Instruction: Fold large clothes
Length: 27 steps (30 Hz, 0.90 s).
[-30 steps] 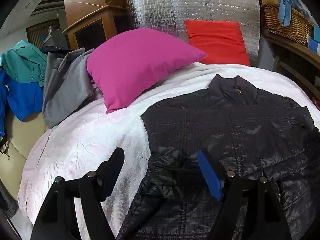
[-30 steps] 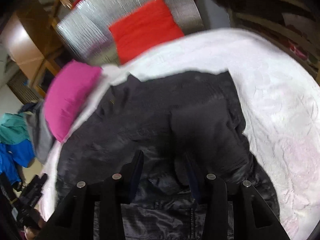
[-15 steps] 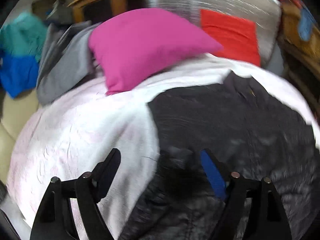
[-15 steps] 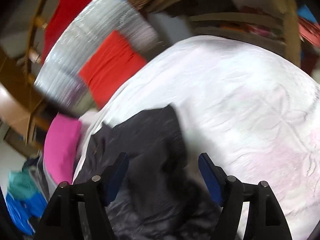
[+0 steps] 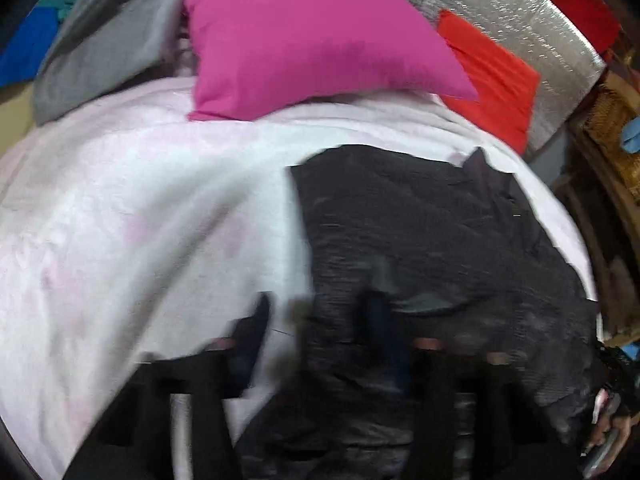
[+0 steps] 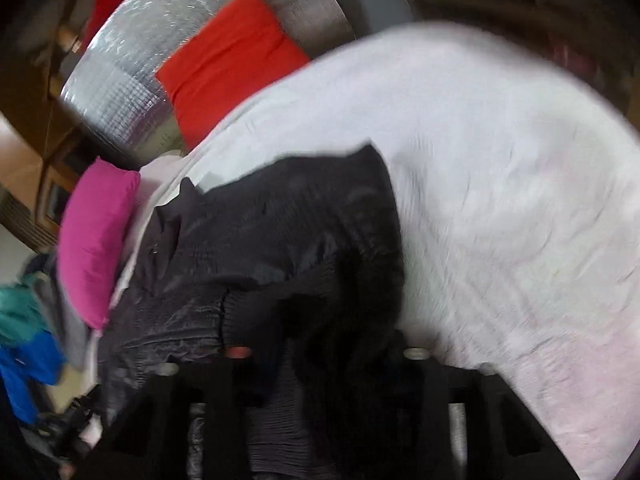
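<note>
- Jacket: dark, lies on the white bedspread, below the pink pillow.
- Left gripper: jaws just closing, jacket edge between them; grip unclear.
- Right gripper: jaws just closing, jacket fabric between them; grip unclear.

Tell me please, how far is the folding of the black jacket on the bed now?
Early stage. Done: the black jacket lies spread on the white bedcover, collar toward the pink pillow. In hand: both claws have just been closing at its near edge; the left claw and the right claw have jacket fabric between their fingers, though blur hides whether they pinch it. Left: no fold across the body shows yet.
</note>
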Each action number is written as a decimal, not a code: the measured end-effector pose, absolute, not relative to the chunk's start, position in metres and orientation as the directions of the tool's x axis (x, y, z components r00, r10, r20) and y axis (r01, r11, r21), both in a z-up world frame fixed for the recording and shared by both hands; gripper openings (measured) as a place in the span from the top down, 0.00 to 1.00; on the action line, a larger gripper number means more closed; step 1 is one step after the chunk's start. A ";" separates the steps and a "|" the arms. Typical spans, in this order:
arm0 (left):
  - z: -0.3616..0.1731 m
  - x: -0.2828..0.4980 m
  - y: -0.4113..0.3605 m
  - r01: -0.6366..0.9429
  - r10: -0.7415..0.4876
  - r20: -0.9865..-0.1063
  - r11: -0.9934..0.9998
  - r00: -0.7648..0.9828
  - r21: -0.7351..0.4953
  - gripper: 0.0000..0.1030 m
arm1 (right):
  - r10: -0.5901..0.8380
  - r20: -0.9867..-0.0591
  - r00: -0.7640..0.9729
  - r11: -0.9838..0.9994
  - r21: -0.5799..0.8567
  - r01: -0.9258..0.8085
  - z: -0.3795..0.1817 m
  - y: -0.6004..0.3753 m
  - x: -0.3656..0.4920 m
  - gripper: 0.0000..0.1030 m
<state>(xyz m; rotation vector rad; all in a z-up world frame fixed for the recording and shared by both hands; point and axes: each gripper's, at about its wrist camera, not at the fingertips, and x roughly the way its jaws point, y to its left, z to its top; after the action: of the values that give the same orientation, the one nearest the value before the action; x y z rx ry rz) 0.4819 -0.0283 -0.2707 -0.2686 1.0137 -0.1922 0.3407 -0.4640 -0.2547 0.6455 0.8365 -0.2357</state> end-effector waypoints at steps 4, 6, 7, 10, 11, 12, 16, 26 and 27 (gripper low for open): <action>-0.269 0.484 -0.041 0.049 -0.231 -0.813 0.969 0.535 -0.243 0.66 | 0.026 -0.740 0.673 0.787 0.430 0.442 -0.251 -0.462 0.337 0.72; -0.273 0.486 -0.040 0.036 -0.233 -0.823 0.967 0.519 -0.251 0.61 | 0.040 -0.771 0.636 0.778 0.423 0.464 -0.265 -0.464 0.342 0.72; -0.275 0.486 -0.038 0.027 -0.235 -0.827 0.966 0.510 -0.258 0.59 | 0.053 -0.772 0.634 0.768 0.437 0.468 -0.267 -0.466 0.342 0.72; -0.272 0.483 -0.034 0.005 -0.210 -0.834 0.970 0.510 -0.241 0.46 | 0.093 -0.763 0.640 0.731 0.488 0.476 -0.262 -0.472 0.336 0.68; -0.271 0.482 -0.033 0.003 -0.207 -0.834 0.971 0.511 -0.240 0.44 | 0.109 -0.762 0.639 0.718 0.504 0.479 -0.259 -0.473 0.333 0.62; -0.269 0.481 -0.033 0.001 -0.208 -0.835 0.971 0.510 -0.241 0.43 | 0.118 -0.760 0.639 0.713 0.512 0.478 -0.258 -0.474 0.331 0.50; -0.259 0.472 -0.028 0.015 -0.241 -0.822 0.962 0.516 -0.273 0.38 | 0.121 -0.744 0.657 0.716 0.524 0.462 -0.246 -0.476 0.315 0.37; -0.277 0.456 -0.038 0.077 -0.265 -0.863 0.963 0.429 -0.258 0.29 | 0.158 -0.786 0.598 0.758 0.485 0.436 -0.265 -0.462 0.298 0.46; -0.279 0.456 -0.038 0.071 -0.265 -0.864 0.963 0.427 -0.261 0.29 | 0.138 -0.785 0.604 0.774 0.466 0.429 -0.261 -0.457 0.296 0.51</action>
<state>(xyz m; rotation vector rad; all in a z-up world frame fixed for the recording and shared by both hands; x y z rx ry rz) 0.4559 -0.0384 -0.2794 -0.1955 1.1115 -0.2117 0.2961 -0.4574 -0.2606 0.6875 0.9247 -0.1847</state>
